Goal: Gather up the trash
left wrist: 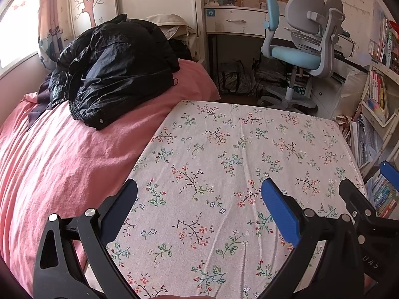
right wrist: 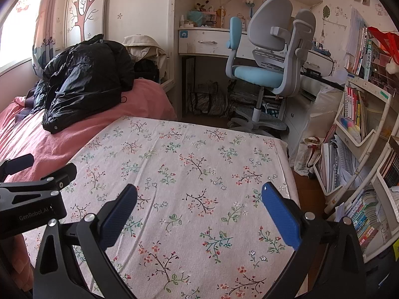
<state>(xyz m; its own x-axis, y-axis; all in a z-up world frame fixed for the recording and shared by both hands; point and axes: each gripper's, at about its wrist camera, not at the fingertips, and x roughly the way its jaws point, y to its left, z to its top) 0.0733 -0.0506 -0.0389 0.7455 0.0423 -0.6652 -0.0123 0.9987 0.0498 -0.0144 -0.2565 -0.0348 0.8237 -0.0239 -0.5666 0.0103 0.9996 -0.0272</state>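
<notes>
Ahead of my fingers I see a counter [right wrist: 189, 164] draped in a floral cloth [left wrist: 249, 154]. Off the left fingers I see a bed [left wrist: 62, 154] under a pink sheet, touching the counter's edge, and a black jacket [left wrist: 112, 69] heaped on its far end.

Floral tablecloth [left wrist: 224, 164] spreads flat across the centre; at ten o'clock a black jacket [left wrist: 112, 69] lies heaped on the pink bedspread [left wrist: 54, 154]; at one o'clock a blue-and-grey desk chair [left wrist: 301, 49] stands beside the white desk [left wrist: 234, 22]; bookshelves [right wrist: 361, 129] crowd three o'clock, books upright and stacked.
</notes>
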